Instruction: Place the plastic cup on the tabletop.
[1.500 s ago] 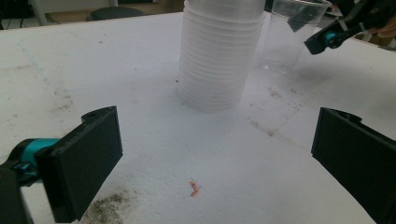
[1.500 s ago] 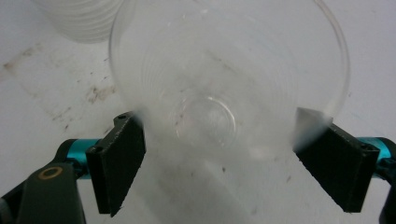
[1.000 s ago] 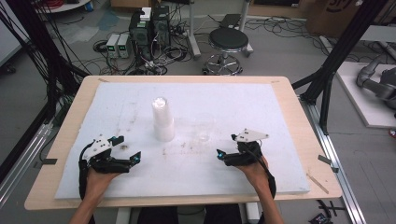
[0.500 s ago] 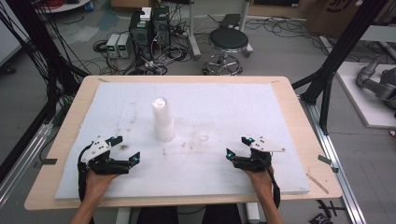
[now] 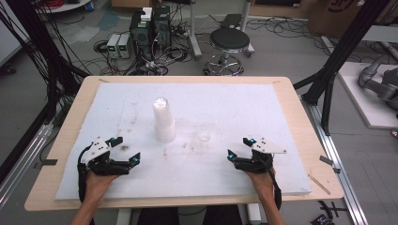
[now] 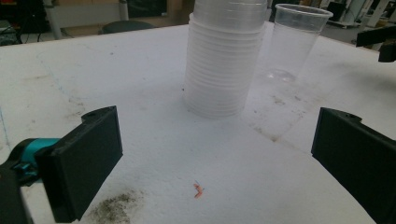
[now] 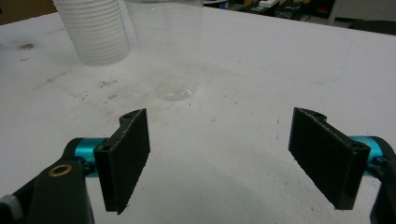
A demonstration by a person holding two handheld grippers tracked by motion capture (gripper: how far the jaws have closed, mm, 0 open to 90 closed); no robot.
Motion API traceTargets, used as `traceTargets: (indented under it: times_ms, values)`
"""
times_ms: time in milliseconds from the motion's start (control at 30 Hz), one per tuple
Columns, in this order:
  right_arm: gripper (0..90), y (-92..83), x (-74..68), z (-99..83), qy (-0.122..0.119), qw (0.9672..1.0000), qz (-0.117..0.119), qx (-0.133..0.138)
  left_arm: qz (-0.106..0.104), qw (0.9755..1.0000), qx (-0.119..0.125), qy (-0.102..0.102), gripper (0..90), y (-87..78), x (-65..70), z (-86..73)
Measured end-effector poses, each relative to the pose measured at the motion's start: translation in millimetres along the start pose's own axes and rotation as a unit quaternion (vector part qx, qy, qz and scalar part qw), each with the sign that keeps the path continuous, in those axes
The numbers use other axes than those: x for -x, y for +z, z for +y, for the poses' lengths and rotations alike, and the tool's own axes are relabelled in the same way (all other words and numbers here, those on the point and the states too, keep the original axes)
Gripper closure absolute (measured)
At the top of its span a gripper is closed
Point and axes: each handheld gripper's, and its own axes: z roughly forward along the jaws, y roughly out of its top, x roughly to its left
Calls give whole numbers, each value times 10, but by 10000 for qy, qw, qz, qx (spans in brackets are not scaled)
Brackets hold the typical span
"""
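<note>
Ribbed translucent cup stack (image 5: 164,120), smooth clear cup (image 5: 205,127) beside.

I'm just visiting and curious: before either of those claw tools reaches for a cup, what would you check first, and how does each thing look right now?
1. Left gripper jaws spread and empty: ok.
2. Right gripper jaws spread and empty: ok.
3. Stack of cups standing upright: ok.
4. Single clear cup upright, apart from the stack: ok.
5. Bare white mat between the jaws and the cups: ok.
6. Whether the stacked cups will separate easily: cannot tell.
</note>
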Motion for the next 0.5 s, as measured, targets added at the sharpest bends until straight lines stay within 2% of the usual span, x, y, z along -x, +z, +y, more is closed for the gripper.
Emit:
traceTargets:
  times_ms: [167, 300, 500]
  values:
    - [207, -3, -36, -3, -115, 9999, -110, -10, -32, 10000, -23, -35, 18, 3, -9, 2]
    - [208, -5, -43, -6, -174, 9998, -88, 4, -32, 10000, -33, -29, 18, 5, -7, 3]
    - [207, -28, 3, -16, 5, 9999, 63, 117, -9, 10000, -24, -5, 18, 5, -1, 2]
